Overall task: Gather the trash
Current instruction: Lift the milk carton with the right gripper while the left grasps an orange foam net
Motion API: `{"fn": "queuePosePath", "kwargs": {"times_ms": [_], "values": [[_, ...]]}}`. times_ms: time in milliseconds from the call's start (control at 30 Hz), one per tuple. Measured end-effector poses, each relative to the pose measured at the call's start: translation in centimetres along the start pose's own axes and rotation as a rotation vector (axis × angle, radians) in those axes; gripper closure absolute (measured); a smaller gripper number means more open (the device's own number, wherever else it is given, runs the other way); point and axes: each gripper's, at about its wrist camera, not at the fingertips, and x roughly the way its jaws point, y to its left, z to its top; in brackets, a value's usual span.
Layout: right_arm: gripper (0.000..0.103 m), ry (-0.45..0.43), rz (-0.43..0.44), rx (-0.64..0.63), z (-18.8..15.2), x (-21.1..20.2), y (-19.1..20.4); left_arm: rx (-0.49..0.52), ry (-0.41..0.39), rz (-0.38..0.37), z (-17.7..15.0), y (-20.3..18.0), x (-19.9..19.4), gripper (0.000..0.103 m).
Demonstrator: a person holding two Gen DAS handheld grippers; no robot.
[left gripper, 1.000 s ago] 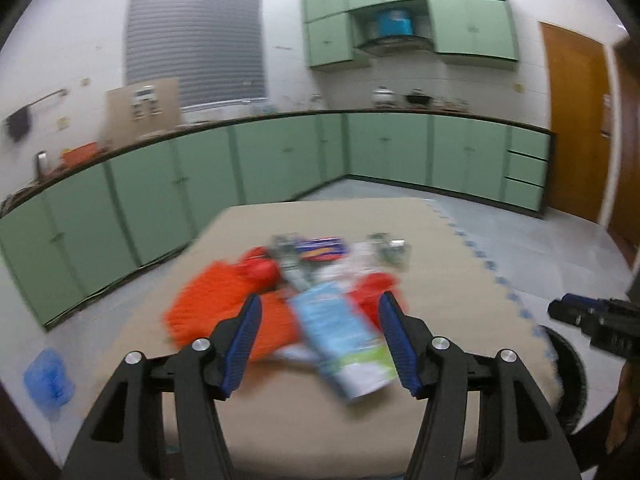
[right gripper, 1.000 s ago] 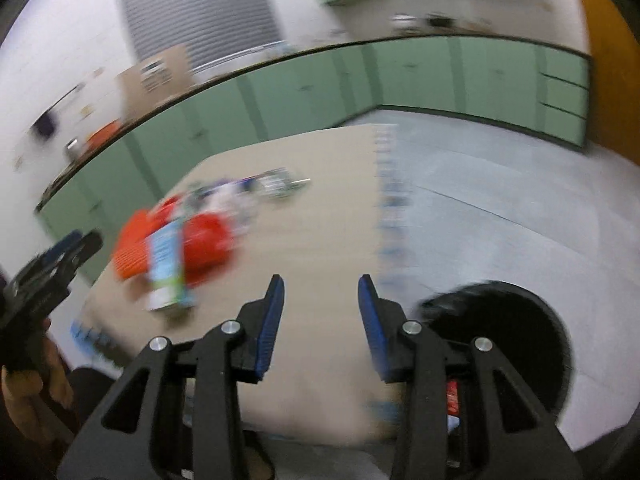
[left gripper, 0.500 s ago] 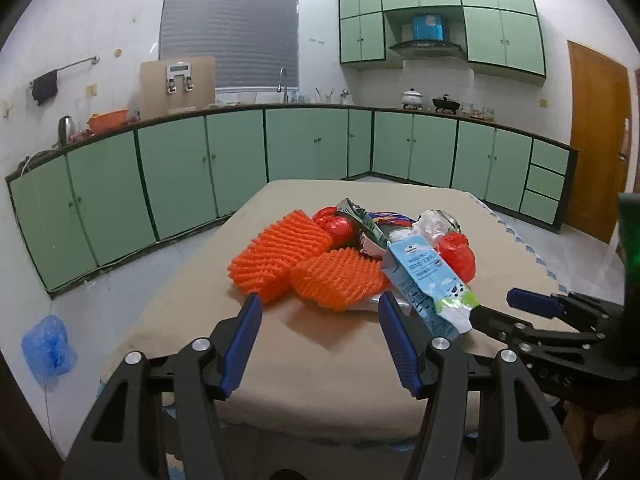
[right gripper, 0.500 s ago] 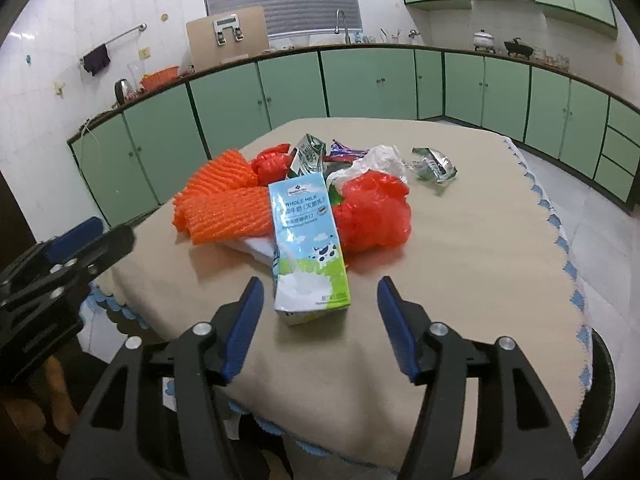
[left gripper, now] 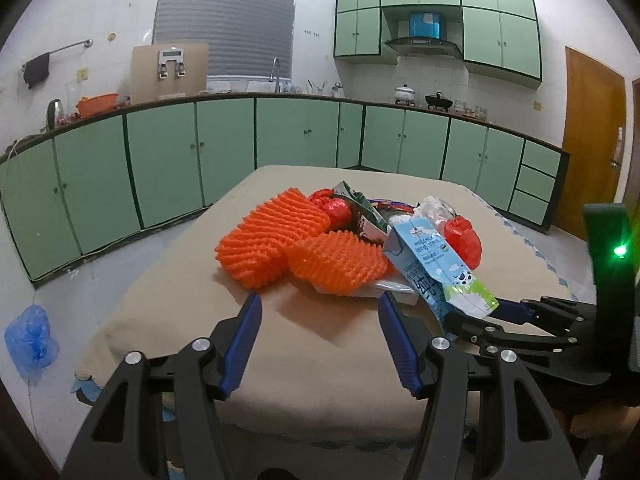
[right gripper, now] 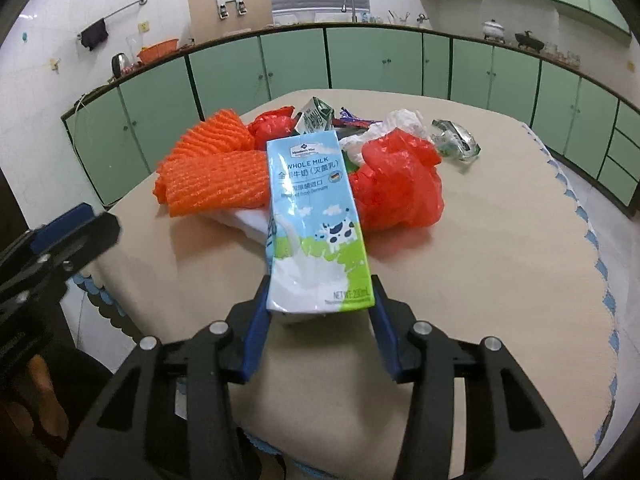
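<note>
A blue-and-white whole milk carton (right gripper: 316, 216) lies tilted on a trash pile on the beige-covered table (right gripper: 480, 280). My right gripper (right gripper: 320, 284) is closing on the carton's bottom end, and its blue pads touch both sides. In the left wrist view the same carton (left gripper: 432, 268) rests with its end in the right gripper (left gripper: 480, 316). My left gripper (left gripper: 319, 304) is open and holds nothing. It hovers over bare cloth just in front of the orange foam nets (left gripper: 280, 240).
The pile also holds a red plastic bag (right gripper: 400, 184), a green carton (right gripper: 316, 118), a crumpled white bag (right gripper: 400, 122) and a silver wrapper (right gripper: 456, 144). A blue bag (left gripper: 28, 340) lies on the floor to the left. Green cabinets line the walls.
Both grippers swung in toward the table and dropped lower. The right gripper moved forward around the carton's end and its jaws narrowed onto it. The left jaws kept their width.
</note>
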Motion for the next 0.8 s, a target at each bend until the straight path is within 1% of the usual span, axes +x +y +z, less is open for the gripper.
{"fn": "queuePosePath", "kwargs": {"times_ms": [333,633,667,767,800], "values": [[0.058,-0.095,0.038,0.025,1.0,-2.4,-0.8,0.031,0.009,-0.013,0.4,-1.6,2.5,0.043],[0.058,-0.120,0.039,0.046,2.0,-3.1,-1.8,0.026,0.002,-0.023,1.4,-1.9,4.8,0.045],[0.058,-0.120,0.037,0.047,2.0,-3.1,-1.9,0.024,0.007,-0.026,1.5,-1.9,5.1,0.046],[0.058,-0.121,0.034,0.050,2.0,-3.2,-2.2,0.018,0.016,-0.040,1.6,-1.9,5.6,0.058],[0.058,-0.124,0.032,0.053,2.0,-3.3,-2.3,0.019,0.024,-0.042,1.6,-1.9,5.7,0.065]]}}
